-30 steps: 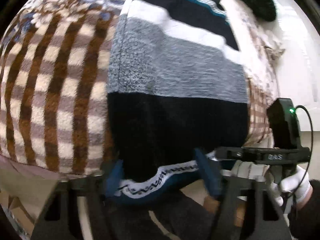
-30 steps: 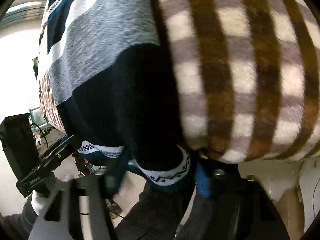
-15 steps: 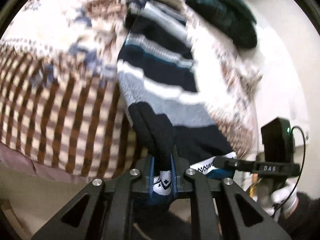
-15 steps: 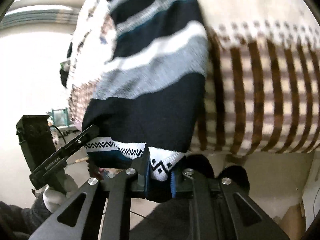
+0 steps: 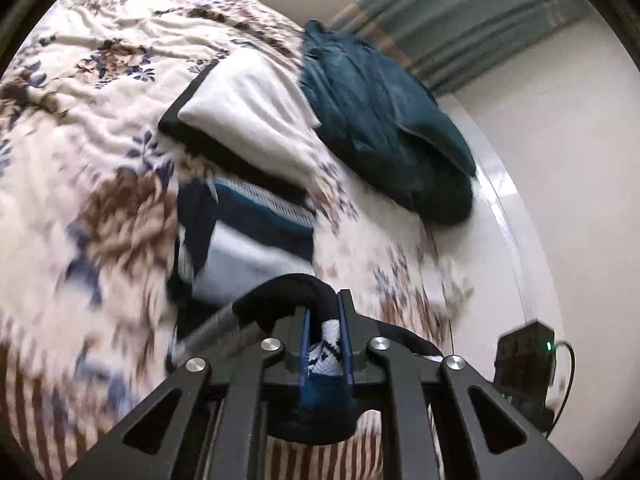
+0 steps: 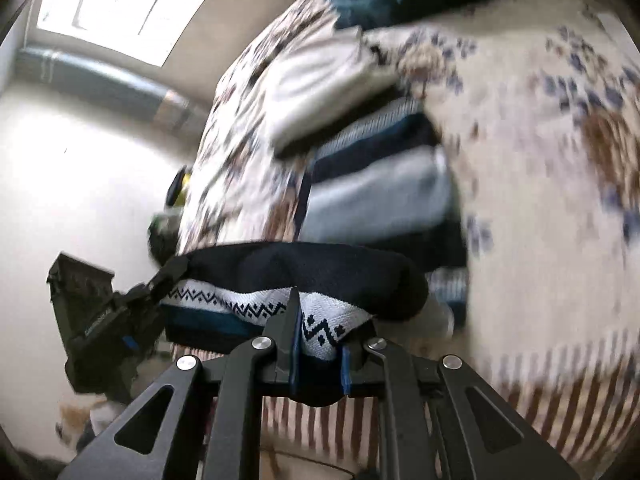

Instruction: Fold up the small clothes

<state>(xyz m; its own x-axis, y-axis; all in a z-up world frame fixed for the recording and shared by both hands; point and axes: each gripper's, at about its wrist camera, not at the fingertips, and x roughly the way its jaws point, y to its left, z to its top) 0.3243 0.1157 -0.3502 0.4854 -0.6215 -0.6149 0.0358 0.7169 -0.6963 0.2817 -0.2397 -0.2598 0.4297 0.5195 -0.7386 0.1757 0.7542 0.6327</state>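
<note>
A striped knit sweater (image 5: 256, 240) in navy, white and grey lies on a flowered blanket, its patterned hem lifted off the bed. My left gripper (image 5: 325, 330) is shut on one corner of that hem, the blue pads pressing white patterned knit. My right gripper (image 6: 318, 334) is shut on the other corner of the sweater (image 6: 376, 196), whose hem hangs stretched between the two grippers. The left gripper (image 6: 160, 280) shows at the left of the right wrist view, clamping the hem's far end.
A folded white garment (image 5: 252, 108) over a black one lies just beyond the sweater. A dark teal garment (image 5: 384, 120) is heaped behind it by the bed's edge. The flowered blanket (image 5: 80, 120) spreads to the left, with brown stripes near me. Grey curtains (image 5: 460, 24) hang at the back.
Both grippers closed on the sweater's hem corners and rose, carrying the hem up and forward over the garment's body. The far bed and the other clothes came into view.
</note>
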